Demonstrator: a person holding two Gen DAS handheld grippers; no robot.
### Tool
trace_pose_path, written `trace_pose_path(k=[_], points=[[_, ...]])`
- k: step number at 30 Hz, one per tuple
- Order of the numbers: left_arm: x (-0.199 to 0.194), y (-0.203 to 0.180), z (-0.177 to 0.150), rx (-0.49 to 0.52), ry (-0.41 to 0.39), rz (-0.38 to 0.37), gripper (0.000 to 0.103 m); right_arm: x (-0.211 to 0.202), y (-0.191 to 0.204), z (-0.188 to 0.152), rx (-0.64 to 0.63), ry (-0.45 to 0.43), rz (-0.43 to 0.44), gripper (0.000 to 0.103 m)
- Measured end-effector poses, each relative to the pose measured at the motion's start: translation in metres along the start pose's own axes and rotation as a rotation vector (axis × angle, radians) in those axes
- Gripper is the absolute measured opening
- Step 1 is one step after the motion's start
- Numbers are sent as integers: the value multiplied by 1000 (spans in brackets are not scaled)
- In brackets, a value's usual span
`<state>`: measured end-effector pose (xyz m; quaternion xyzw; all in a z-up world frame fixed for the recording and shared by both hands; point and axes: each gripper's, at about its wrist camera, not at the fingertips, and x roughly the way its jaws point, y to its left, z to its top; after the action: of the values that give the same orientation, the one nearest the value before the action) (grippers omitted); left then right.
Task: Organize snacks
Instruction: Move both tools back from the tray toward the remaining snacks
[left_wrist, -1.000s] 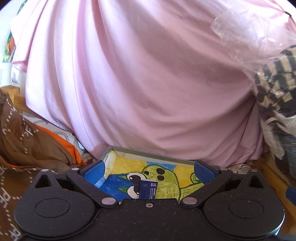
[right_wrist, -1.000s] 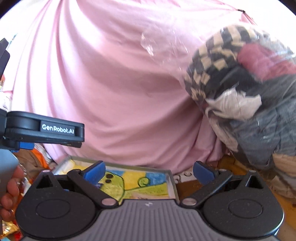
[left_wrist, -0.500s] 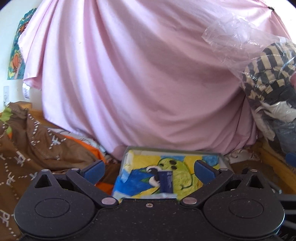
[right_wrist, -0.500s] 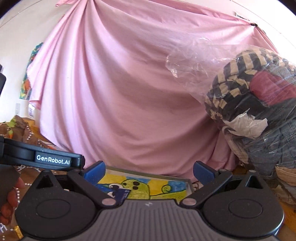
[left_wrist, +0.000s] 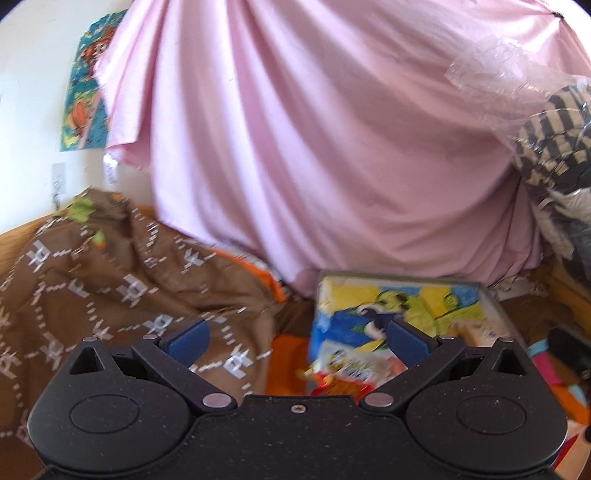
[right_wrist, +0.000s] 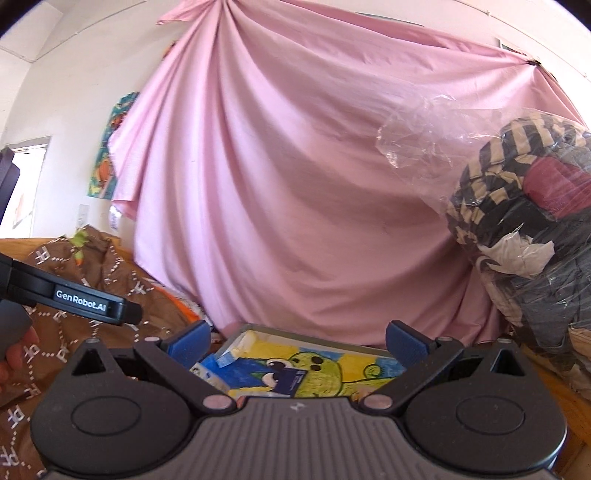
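Observation:
A shallow box (left_wrist: 402, 304) lined with a yellow and blue cartoon of a green figure lies at the foot of the pink curtain. In the left wrist view it sits ahead and to the right of my left gripper (left_wrist: 297, 338), which is open and holds nothing. A white and red snack packet (left_wrist: 351, 369) lies at the box's near edge, just inside the right finger. My right gripper (right_wrist: 297, 341) is open too and faces the box (right_wrist: 325, 360) squarely. A small dark blue packet (right_wrist: 290, 382) rests on the cartoon inside.
A pink curtain (right_wrist: 295, 184) fills the background. A brown patterned blanket (left_wrist: 92, 280) is heaped on the left over orange cloth. A clear bag of clothes (right_wrist: 524, 229) bulges at the right. The left gripper's black side bar (right_wrist: 85, 297) and a hand (right_wrist: 14, 354) show at the left.
Both grippers have drawn back from the box. The left one swung leftward, so the box now sits to its right and the white and red packet has come into view. Both stay open.

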<state>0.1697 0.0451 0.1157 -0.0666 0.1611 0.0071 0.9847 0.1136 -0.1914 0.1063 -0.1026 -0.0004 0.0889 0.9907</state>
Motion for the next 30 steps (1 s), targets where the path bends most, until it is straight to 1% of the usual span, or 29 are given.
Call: trace_pose_path(k=[7,14,17,21,24,26,30], points=[[-10,39,-24,-21,83,61,102,-15,20,-22,-44,20,74,103],[-12,55,-48,2,149,69,102,-28,41,-49,-112,56,174,103],[-12,56,-61,-3,201,54,102,-32,48,-59,-142,65,214,103],[-10,52,-81,13,278,29,102,-35,55,-73,-161,99,279,103],[-10,48,-93,-14,329,1,102,-38,59,-83,-167,125,335,103],[-9,44,-100,-25,359,-21,102,-39,60,-89,-180,139,352,103],[-4,36,-109,-12,409,-32,102,-37,58,-101,-184,179,363,103]])
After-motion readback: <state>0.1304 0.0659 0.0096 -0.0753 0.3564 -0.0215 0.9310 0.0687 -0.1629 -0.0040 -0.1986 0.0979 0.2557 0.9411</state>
